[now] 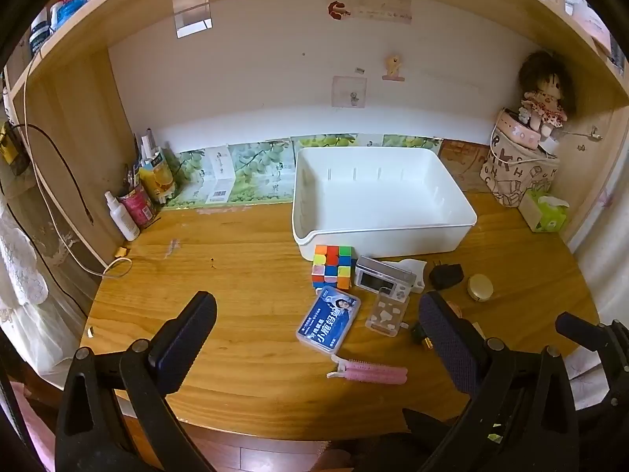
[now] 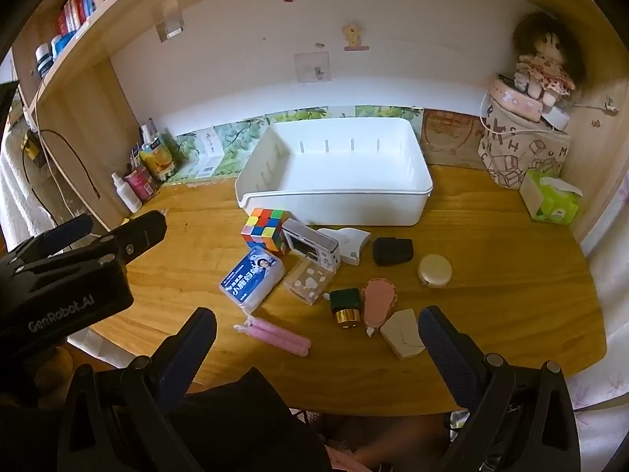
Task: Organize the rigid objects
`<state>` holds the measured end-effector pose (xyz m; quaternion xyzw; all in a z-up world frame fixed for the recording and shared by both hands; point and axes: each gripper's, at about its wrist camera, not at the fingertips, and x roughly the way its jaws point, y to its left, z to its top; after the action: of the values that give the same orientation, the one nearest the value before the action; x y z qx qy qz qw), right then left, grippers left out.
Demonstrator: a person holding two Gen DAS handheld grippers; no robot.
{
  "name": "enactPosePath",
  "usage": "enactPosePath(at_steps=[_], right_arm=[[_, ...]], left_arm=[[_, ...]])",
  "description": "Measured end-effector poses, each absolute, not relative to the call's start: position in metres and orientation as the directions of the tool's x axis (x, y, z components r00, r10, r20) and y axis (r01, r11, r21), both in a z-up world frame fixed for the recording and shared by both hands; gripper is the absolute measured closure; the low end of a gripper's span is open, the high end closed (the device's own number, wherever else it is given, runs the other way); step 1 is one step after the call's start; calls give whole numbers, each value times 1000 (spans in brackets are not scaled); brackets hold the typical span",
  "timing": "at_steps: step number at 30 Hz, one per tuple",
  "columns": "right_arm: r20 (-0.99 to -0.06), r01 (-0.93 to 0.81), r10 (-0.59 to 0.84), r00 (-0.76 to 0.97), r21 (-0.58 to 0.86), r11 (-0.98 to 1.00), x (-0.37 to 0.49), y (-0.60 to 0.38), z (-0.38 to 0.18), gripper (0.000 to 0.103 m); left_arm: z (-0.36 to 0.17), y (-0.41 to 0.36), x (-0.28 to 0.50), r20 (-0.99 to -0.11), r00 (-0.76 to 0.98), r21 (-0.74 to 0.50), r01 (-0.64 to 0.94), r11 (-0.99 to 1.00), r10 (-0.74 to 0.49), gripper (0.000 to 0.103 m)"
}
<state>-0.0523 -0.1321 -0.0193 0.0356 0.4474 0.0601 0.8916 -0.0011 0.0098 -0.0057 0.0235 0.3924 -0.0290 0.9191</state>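
Both grippers spread wide over the desk, nothing picked up yet.

I have the left gripper (image 1: 314, 338) and the right gripper (image 2: 316, 338) angled down with their jaws fully apart and nothing between them, I'd say held back from the clutter so I can choose a first item. The white bin (image 2: 424, 192) sits empty at the far side of the wooden desk (image 2: 491, 314), presumably the place for everything. Just in front of it lie the Rubik's cube (image 2: 264, 229), a small silver camera (image 2: 310, 246), a blue-labelled clear box (image 2: 251, 277) and a gold round compact (image 2: 434, 271). Nearest my right jaws are the pink hair roller (image 2: 277, 336) and a beige pouch (image 2: 403, 332).
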Motion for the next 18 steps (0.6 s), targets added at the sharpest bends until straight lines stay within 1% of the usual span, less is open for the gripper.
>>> enactPosePath(at_steps=[6,11,18], right_arm=[[-814,-52,100,572,85,995,-54,-117,-23,0],[-826,-35,63,560,52,998,-60,-106,-27,0],[-834,26,18,551,39,999,-66,-98,-28,0]], left_arm=[[-15,19,2,-742,666,-11,100,995,-76,1],[-24,29,8,-758,647,-20,108,994,-85,1],[-29,33,15,-776,618,-32,160,987,-126,1]])
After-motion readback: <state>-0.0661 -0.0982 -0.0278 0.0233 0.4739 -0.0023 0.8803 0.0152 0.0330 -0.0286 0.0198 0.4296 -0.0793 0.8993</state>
